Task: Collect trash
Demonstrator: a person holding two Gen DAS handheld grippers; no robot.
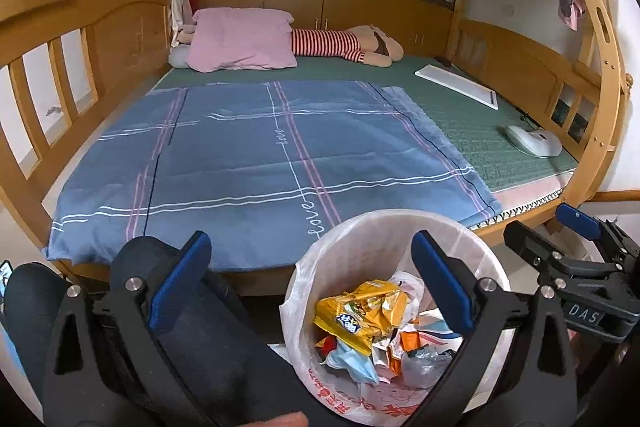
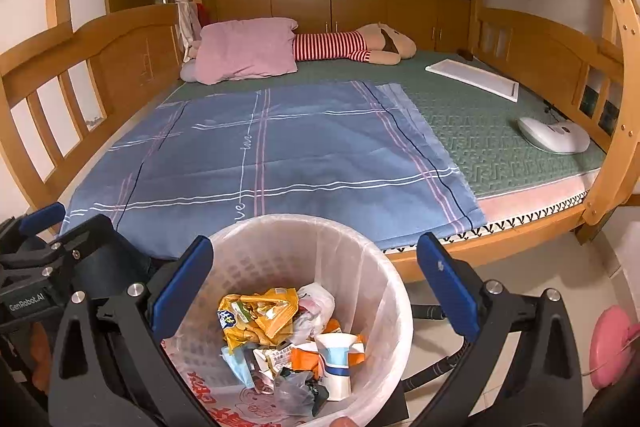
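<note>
A white bin [image 1: 360, 239] lined with a plastic bag stands on the floor at the foot of the bed; it also shows in the right wrist view [image 2: 276, 247]. It holds several pieces of trash: a yellow snack wrapper [image 1: 360, 311] [image 2: 260, 315], crumpled bags and a paper cup [image 2: 338, 359]. My left gripper [image 1: 310, 287] is open and empty, just left of and above the bin. My right gripper [image 2: 314, 287] is open and empty, straddling the bin's opening. Each gripper shows at the edge of the other's view.
A wooden bunk bed [image 2: 132, 39] carries a blue plaid sheet [image 2: 260, 155], a green mat [image 2: 500, 147], a pink pillow [image 2: 244, 47], a striped plush toy [image 2: 352, 47], a white board [image 2: 472, 79] and a white device [image 2: 552, 135]. A pink object [image 2: 612, 351] lies on the floor at right.
</note>
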